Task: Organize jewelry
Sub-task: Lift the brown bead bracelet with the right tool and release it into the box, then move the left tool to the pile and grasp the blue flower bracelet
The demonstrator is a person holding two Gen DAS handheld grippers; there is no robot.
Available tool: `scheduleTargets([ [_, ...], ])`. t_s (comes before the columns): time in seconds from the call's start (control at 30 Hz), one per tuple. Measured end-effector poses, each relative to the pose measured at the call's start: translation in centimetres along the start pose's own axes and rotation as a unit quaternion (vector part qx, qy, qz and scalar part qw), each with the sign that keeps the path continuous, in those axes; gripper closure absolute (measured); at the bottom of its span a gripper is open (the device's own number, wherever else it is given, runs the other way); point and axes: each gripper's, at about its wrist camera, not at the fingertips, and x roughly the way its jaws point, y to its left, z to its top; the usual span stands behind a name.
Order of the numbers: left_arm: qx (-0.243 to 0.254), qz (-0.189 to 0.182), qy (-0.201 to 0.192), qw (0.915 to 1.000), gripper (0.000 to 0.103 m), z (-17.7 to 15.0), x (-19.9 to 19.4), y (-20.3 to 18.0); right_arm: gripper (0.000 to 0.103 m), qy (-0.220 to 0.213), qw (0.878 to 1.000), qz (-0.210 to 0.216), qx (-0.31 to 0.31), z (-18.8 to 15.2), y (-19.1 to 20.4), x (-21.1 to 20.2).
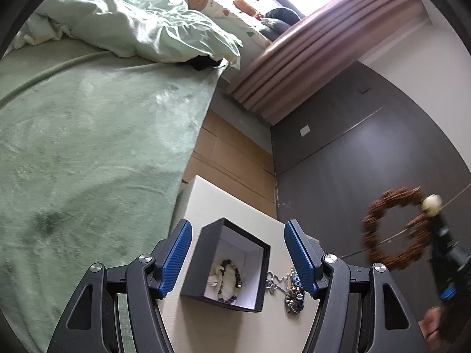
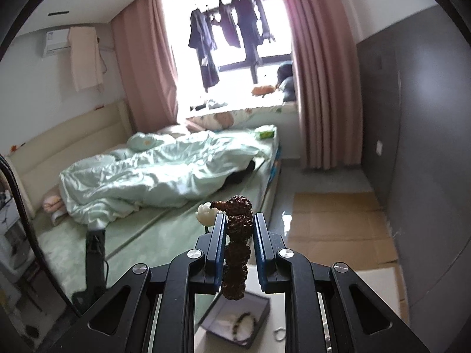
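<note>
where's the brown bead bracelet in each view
Left wrist view: the brown bead bracelet hangs at the far right, a blurred ring held up by the right gripper.
Right wrist view: bottom centre, clamped between the blue fingers, its white bead to the left.
Shared landmark: the open black box below it.

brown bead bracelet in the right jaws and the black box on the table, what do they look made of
Brown bead bracelet: knobbly, matte beads, probably dried seeds or carved wood, judging by the rough, pitted surface; its one white bead looks smooth and carved, material unclear. Black box: likely rigid cardboard, with thin, straight matte walls and a white lining.
</note>
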Motion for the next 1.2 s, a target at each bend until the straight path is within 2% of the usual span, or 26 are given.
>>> scheduleTargets([
  [0.2, 0.005, 0.017, -0.005, 0.9998, 0.037, 0.3, -0.3, 0.4, 0.084, 0.055, 0.998, 0.030, 0.018, -3.7, 0.0, 4.5],
  [0.4, 0.001, 0.030, -0.007, 0.9995, 0.037, 0.3, -0.1, 0.7, 0.084, 0.116, 0.990, 0.065, 0.037, -6.8, -0.4, 8.5],
  [0.5, 0.004, 0.033, -0.005, 0.9994, 0.037, 0.2, 0.1, 0.6, 0.084, 0.148, 0.983, 0.086, 0.060, -8.5, -0.8, 10.6],
  [0.6, 0.010, 0.037, -0.002, 0.9993, 0.037, 0.0, 0.3, 0.4, 0.083, 0.200, 0.973, 0.079, 0.087, -10.4, -2.1, 12.9],
  [0.67, 0.017, 0.039, 0.000, 0.9991, 0.037, -0.1, 0.4, 0.1, 0.073, 0.234, 0.964, 0.061, 0.114, -11.5, -3.9, 13.8],
  [0.73, 0.022, 0.042, 0.001, 0.9989, 0.037, -0.2, 0.6, -0.3, 0.055, 0.223, 0.963, 0.058, 0.136, -11.4, -5.6, 12.6],
  [0.83, 0.033, 0.041, 0.005, 0.9986, 0.037, -0.5, 1.1, -1.1, 0.042, 0.185, 0.970, 0.049, 0.149, -10.3, -7.8, 9.1],
  [0.93, 0.050, 0.043, 0.011, 0.9978, 0.037, -1.1, 1.7, -2.4, 0.040, 0.164, 0.974, 0.028, 0.154, -9.7, -10.0, 6.1],
  [1.2, 0.121, 0.034, 0.039, 0.9913, 0.037, -3.6, 4.0, -7.2, 0.039, 0.156, 0.971, -0.002, 0.180, -10.0, -14.1, 2.2],
])
